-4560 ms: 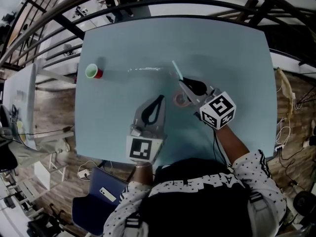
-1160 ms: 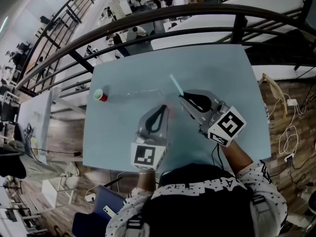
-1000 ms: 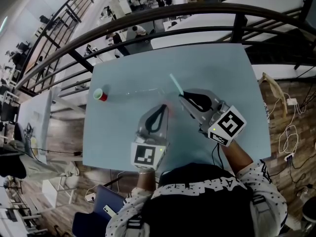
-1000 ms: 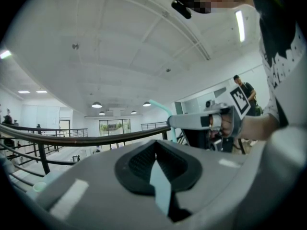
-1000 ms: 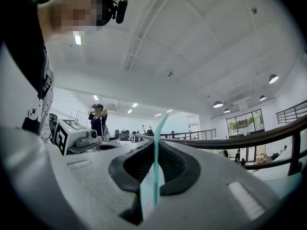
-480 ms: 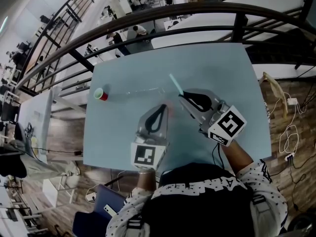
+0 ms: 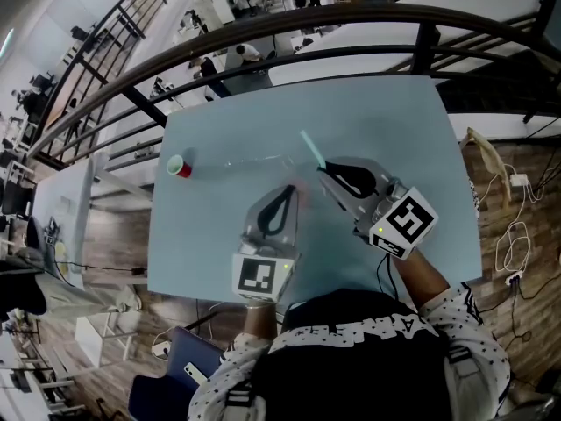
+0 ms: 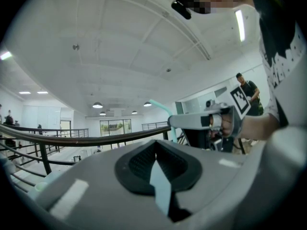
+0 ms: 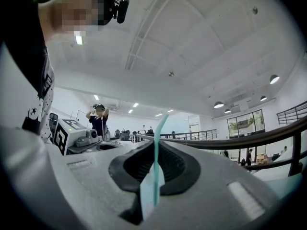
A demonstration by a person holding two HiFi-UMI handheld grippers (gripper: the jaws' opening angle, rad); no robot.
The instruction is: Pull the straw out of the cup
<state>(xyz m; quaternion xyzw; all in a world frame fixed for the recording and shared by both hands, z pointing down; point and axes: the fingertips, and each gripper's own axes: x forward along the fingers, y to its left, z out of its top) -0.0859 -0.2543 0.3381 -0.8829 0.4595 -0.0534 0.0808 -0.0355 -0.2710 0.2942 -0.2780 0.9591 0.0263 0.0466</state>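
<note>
Straw out and held up; no change over the last second.
Right gripper (image 7: 322, 172) is clamped on the straw (image 7: 309, 145), same pose as a second ago. The straw is well right of the red cup (image 7: 177, 166), up off the table (image 7: 394, 121). Left gripper (image 7: 288, 189) is closed and empty, also right of the red cup. Pull looks finished.

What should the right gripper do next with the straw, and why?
Probably lower the straw onto a bare part of the table and open. The right gripper is shut on it, with no cup around it that I can make out; the red cup sits far off at the table's left.
</note>
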